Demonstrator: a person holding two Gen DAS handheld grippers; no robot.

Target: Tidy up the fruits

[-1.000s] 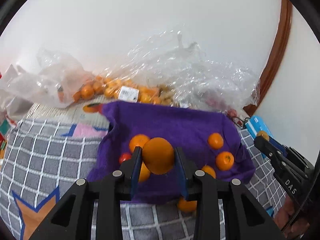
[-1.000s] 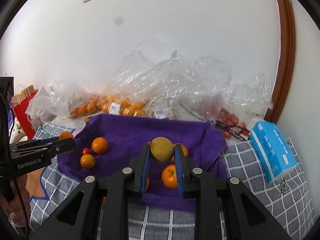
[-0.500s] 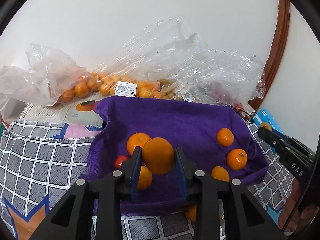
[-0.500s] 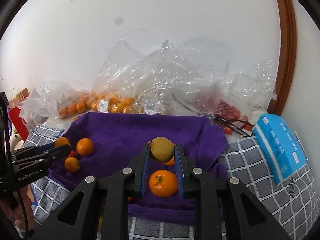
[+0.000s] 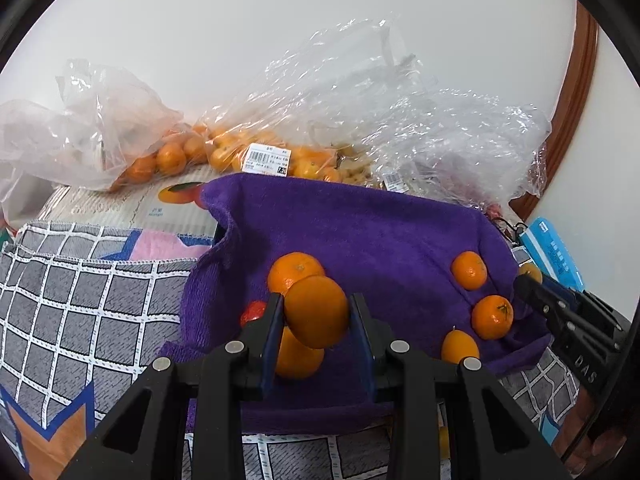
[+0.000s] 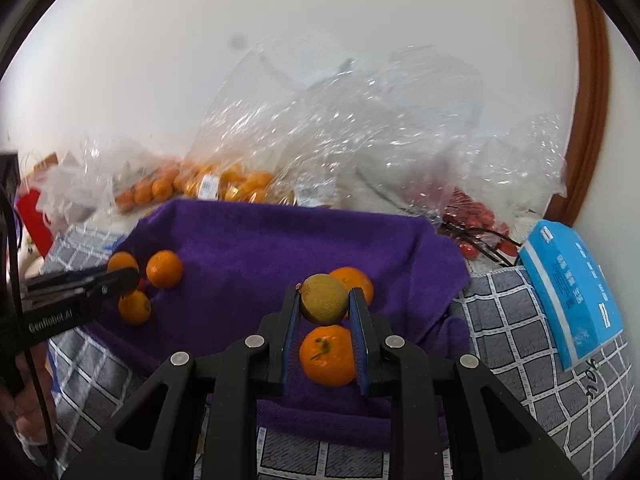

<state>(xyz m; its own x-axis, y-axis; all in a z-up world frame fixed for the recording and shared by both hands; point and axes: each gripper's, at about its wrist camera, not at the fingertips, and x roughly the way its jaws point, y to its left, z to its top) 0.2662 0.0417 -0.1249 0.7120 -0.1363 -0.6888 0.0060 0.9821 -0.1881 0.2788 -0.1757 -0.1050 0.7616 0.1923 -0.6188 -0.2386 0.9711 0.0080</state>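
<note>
1. The left gripper (image 5: 316, 312) clamps an orange (image 5: 316, 311); the right gripper (image 6: 323, 305) clamps a yellow-green fruit (image 6: 323, 299).
2. Loose oranges lie just below both on the purple towel (image 5: 360, 232), so each fruit is best set in a bare patch before release.
3. Beyond the towel, the fruit bags (image 5: 256, 152) stay clear.

Two grippers are in view: the left gripper (image 5: 316, 312) holds one orange (image 5: 316, 312), and the right gripper (image 6: 324, 300) holds one yellow-green fruit (image 6: 324, 299). One purple towel (image 6: 280, 248) carries six loose oranges: three (image 6: 164, 268) on its left, three (image 6: 328, 354) on its right. One small red fruit (image 5: 253, 312) lies there too. One blue box (image 6: 572, 292) sits aside.
</note>
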